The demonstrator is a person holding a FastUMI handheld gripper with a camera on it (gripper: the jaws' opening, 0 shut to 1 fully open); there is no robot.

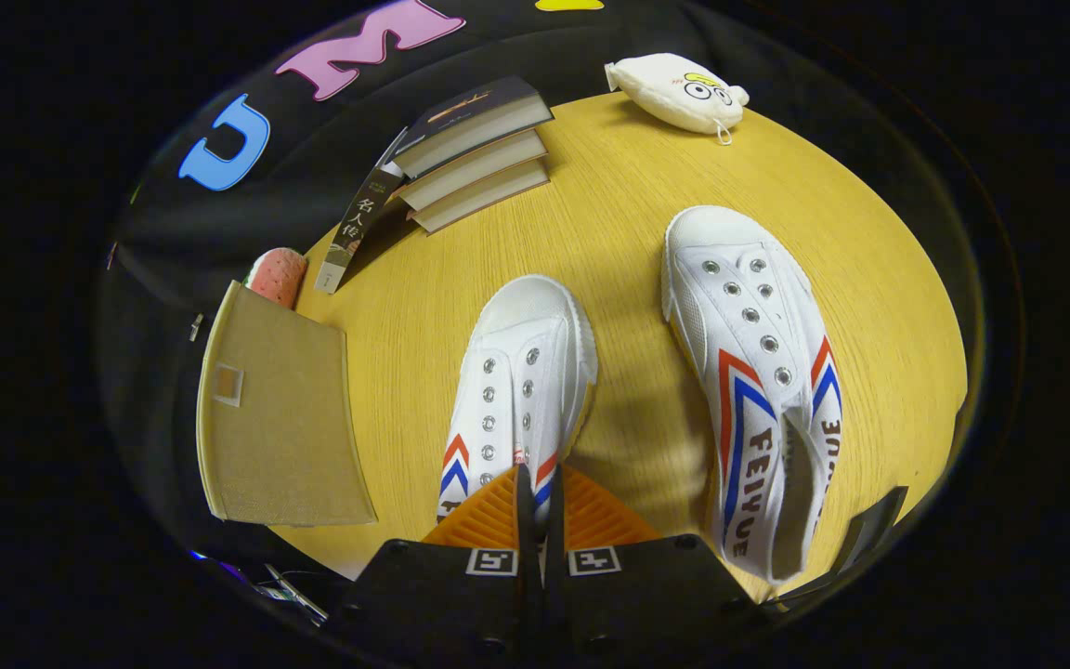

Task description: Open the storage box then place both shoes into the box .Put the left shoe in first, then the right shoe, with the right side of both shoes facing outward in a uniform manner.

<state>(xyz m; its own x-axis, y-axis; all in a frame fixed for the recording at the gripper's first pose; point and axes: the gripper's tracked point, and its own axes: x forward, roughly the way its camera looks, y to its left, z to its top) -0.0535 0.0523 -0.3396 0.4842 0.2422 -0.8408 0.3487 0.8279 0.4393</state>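
Two white shoes [516, 390] [753, 372] w/ red-blue chevron stripes; tan storage box [275, 418]; yellow wood-grain table [609, 214]; white pouch [679, 93].

A round light-wood table [646, 186] stands against black cloth wall [173, 232] — evenly lit, soft shadows.

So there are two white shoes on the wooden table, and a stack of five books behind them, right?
Nearly. The gripper view shows two white shoes on the wooden table, but the stack of books behind them has three, not five. The gripper has its fingers closed together at the nearer shoe's heel end.
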